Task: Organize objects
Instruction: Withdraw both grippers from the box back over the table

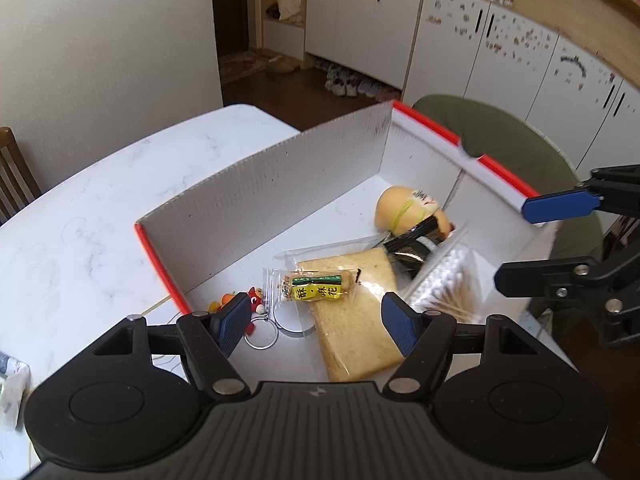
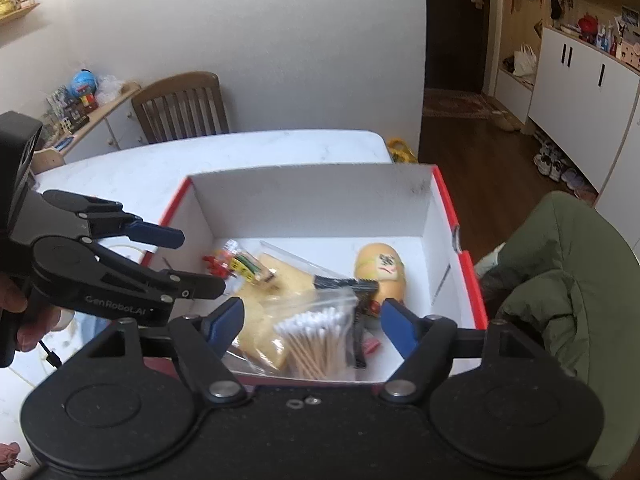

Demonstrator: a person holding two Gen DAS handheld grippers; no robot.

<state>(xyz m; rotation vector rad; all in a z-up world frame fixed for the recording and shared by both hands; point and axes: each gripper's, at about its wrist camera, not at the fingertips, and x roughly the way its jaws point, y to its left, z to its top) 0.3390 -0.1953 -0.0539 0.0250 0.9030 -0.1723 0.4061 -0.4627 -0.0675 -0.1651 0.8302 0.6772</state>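
2 grippers, left gripper (image 1: 314,326) and right gripper (image 2: 311,326), are hovering wide and empty over the box (image 1: 256,184); bread (image 1: 354,312), cotton swabs (image 2: 320,340) and snack packet (image 1: 318,286) are lying inside; sorting is looking nearly done.

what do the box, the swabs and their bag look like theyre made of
Box: seems corrugated cardboard, matte white inside with ribbed lines across the wall, red outside.
Cotton swabs: pale sticks, likely wood or bamboo, with fluffy white cotton-like tips.
Bag around them: thin clear plastic, glossy and creased, with a zip-style strip along the top.
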